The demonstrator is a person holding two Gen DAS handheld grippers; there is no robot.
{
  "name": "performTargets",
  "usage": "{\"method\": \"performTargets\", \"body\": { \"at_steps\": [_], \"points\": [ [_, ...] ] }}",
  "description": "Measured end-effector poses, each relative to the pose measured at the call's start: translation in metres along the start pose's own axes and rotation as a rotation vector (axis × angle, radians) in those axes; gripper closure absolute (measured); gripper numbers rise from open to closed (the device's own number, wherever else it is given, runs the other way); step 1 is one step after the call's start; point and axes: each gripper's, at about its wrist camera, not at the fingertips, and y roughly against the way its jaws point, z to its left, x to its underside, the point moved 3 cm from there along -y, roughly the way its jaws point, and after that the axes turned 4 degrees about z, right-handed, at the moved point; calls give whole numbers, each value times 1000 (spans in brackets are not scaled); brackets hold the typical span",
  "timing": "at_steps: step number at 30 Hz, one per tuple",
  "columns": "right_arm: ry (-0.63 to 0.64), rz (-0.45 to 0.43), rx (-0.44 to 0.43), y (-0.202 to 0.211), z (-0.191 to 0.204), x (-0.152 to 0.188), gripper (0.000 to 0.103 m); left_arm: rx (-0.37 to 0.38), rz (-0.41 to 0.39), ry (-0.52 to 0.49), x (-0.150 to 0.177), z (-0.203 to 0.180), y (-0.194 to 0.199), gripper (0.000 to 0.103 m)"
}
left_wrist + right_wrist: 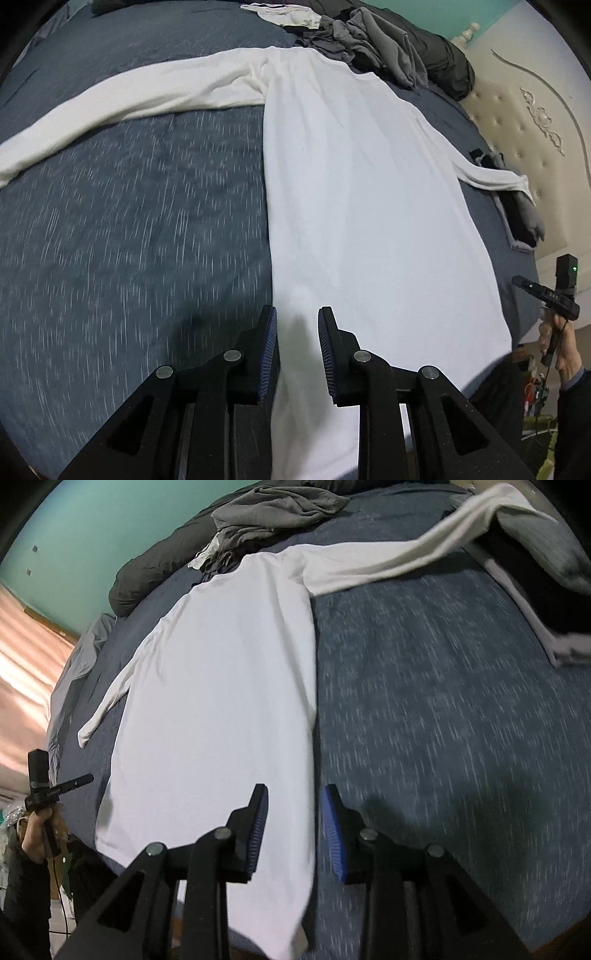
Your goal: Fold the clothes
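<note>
A white long-sleeved shirt (354, 192) lies flat on the blue bed cover (129, 221), both sleeves spread out sideways. My left gripper (297, 317) is open just above the shirt's left bottom edge, nothing between its fingers. In the right wrist view the same shirt (221, 701) stretches away, one sleeve (388, 565) running to the upper right. My right gripper (293, 794) is open over the shirt's right side edge near the hem, holding nothing. Each view shows the other gripper at the bed's side: the right gripper (554, 291) and the left gripper (51, 786), each held by a hand.
A heap of grey clothes (369, 40) and a dark bundle (443, 62) sit at the far end of the bed. Folded dark and grey garments (521, 214) lie by the tufted headboard (517, 110). A white garment (288, 14) lies further back. A teal wall (92, 528) stands behind.
</note>
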Motion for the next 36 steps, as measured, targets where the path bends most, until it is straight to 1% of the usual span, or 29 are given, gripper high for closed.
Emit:
{"method": "performTargets", "body": {
  "at_steps": [4,7,11,13,16,21,24,28,31,32,33,34,35,36],
  "points": [
    [-3,-22,-14,-6,0,-19,73,5,2,4,-16,1,-14,78],
    [-17,-26,-10,-14,-6,-27,73,6,8,17,-26,3,-25,78],
    [-65,-52,-12,-22,-19,-40,70,21,-11,51,-44,9,-36,78],
    [-102,-71,-37,-24,-26,-49,69,41,-23,66,-54,12,-40,78],
    [-117,-96,-45,-27,-30,-61,68,42,-35,83,-67,14,-46,78],
    [-156,-108,-63,-41,-35,-90,68,51,-47,113,-85,20,-59,78],
    [-152,-95,-53,-55,-35,-107,68,52,-50,122,-95,26,-68,78],
    [-152,-89,-41,-73,-37,-129,68,55,-52,116,-103,31,-78,78],
    [-156,-86,-36,-87,-39,-144,68,71,-49,106,-107,31,-84,79],
    [-150,-81,-41,-91,-38,-147,68,75,-47,102,-107,31,-86,82],
    [-145,-75,-46,-95,-37,-150,68,78,-45,97,-107,31,-87,89],
    [-136,-73,-47,-99,-35,-151,71,81,-42,91,-107,30,-88,92],
    [-126,-70,-47,-103,-33,-153,76,79,-41,84,-108,29,-89,99],
    [-116,-67,-41,-105,-32,-153,95,70,-43,74,-108,27,-89,102]
  ]
}}
